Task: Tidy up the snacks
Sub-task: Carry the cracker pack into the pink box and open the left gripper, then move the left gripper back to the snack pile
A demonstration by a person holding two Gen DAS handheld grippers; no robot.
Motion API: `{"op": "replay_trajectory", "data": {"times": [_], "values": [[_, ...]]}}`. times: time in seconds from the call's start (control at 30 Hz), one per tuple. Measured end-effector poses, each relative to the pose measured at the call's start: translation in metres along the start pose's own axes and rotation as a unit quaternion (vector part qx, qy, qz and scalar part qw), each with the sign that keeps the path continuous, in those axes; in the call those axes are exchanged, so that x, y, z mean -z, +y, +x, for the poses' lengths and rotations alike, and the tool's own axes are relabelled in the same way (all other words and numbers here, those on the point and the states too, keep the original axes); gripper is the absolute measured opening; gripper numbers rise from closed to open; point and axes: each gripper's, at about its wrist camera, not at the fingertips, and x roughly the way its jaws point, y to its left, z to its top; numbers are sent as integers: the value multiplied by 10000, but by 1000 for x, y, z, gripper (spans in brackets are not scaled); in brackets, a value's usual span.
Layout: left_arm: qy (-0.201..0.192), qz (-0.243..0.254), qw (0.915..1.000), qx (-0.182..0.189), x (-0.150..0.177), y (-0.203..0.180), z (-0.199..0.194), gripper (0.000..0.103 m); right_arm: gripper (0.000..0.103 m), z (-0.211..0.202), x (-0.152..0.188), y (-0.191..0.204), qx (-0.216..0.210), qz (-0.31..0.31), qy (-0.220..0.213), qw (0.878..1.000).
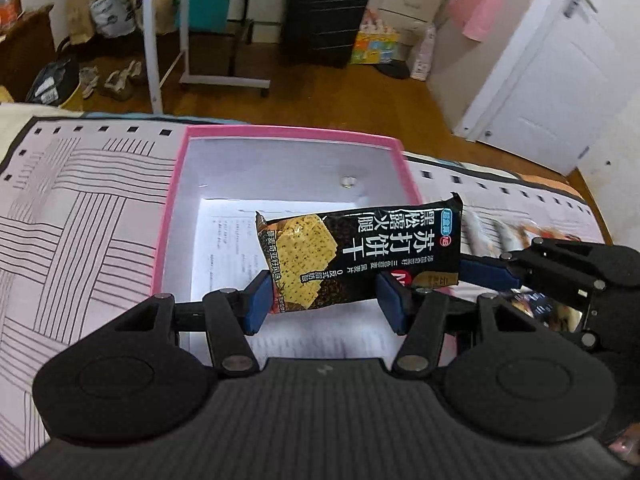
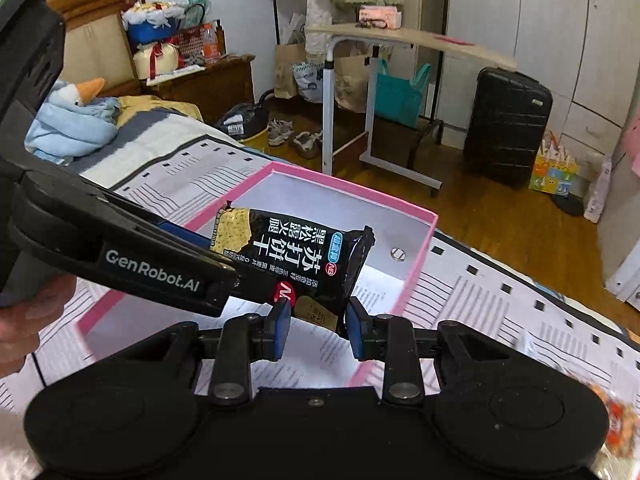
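Left wrist view: my left gripper [image 1: 324, 300] is clamped across the width of a black cracker pack [image 1: 360, 256], jaws about half apart with both blue pads pressed to its sides. The pack hangs at frame centre, over the pink box [image 1: 176, 200], which fills the middle of the frame on the patterned sheet [image 1: 72, 208]. My right gripper [image 1: 492, 268] comes in from the right edge; I cannot tell from here what it holds. Inside the box I see white walls, a printed paper on the floor and a small round metal piece on the far wall, no snacks yet.

Right wrist view: the right gripper [image 2: 318, 326] pinches the pack's [image 2: 304, 264] lower end, jaws narrow. The left gripper [image 2: 152, 276] reaches in from the left edge. The box [image 2: 424, 264] lies behind and below the pack.

My worry: two grips on one soft pack. If my hands pull apart or twist against each other, the wrapper could tear or the crackers inside crack. Letting go unevenly could tip it onto the rim and out onto the sheet.
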Motion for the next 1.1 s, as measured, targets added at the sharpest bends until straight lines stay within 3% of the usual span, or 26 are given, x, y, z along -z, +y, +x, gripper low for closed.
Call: {"op": "replay_trajectory", "data": {"times": [0.17, 0.43, 0.57, 0.73, 1.1], "values": [[103, -194, 9997, -137, -2, 11, 23, 55, 36, 30, -6, -3, -36, 8, 242, 9997], [84, -481, 9986, -189, -1, 15, 30, 59, 41, 35, -2, 5, 218, -171, 290, 9992], [23, -558, 9983, -166, 4, 11, 10, 60, 46, 17, 1, 7, 234, -118, 208, 9994], [-128, -91, 9984, -536, 11, -11, -23, 60, 51, -19, 2, 15, 311, -260, 88, 9991], [-375, 575, 9962, -530, 32, -77, -104, 64, 62, -119, 19, -3, 580, -236, -47, 9980]]}}
